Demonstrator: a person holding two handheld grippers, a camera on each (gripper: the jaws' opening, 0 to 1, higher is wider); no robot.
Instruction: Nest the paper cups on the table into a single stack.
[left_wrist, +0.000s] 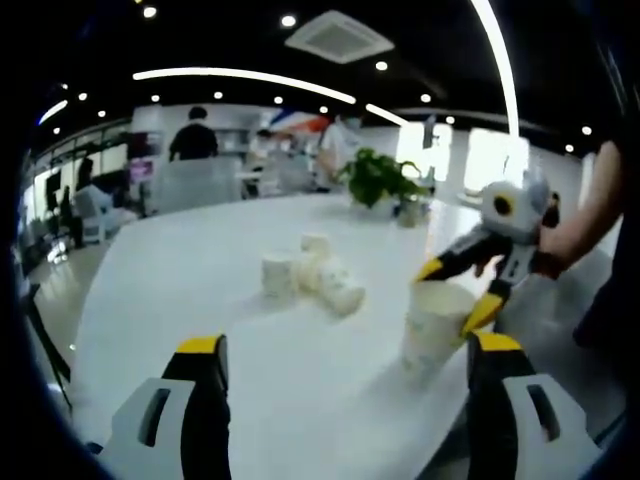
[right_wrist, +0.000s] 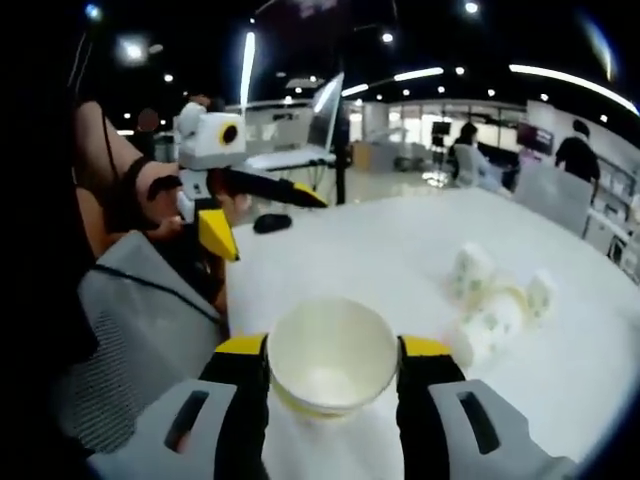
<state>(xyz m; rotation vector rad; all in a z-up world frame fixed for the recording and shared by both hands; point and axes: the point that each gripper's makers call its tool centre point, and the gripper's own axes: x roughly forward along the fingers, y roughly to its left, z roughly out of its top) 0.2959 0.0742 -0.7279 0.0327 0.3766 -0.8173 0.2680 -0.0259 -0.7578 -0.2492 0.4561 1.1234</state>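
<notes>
My right gripper (right_wrist: 332, 350) is shut on an upright white paper cup (right_wrist: 330, 385); a second rim shows just under its own. In the left gripper view that right gripper (left_wrist: 452, 295) comes in from the right, holding the cup (left_wrist: 432, 338) on or just above the table near its edge. Several more paper cups (left_wrist: 312, 274) lie in a loose cluster at the table's middle, one upright and the others on their sides; the right gripper view shows the same cluster (right_wrist: 495, 300) on the right. My left gripper (left_wrist: 348, 345) is open and empty, short of the cluster; it (right_wrist: 262, 218) hangs at the upper left.
The round white table (left_wrist: 200, 300) has a potted plant (left_wrist: 378, 178) at its far side. A small black object (right_wrist: 270, 222) lies near the table's edge. A grey mesh chair (right_wrist: 140, 320) stands beside the table. People stand in the background.
</notes>
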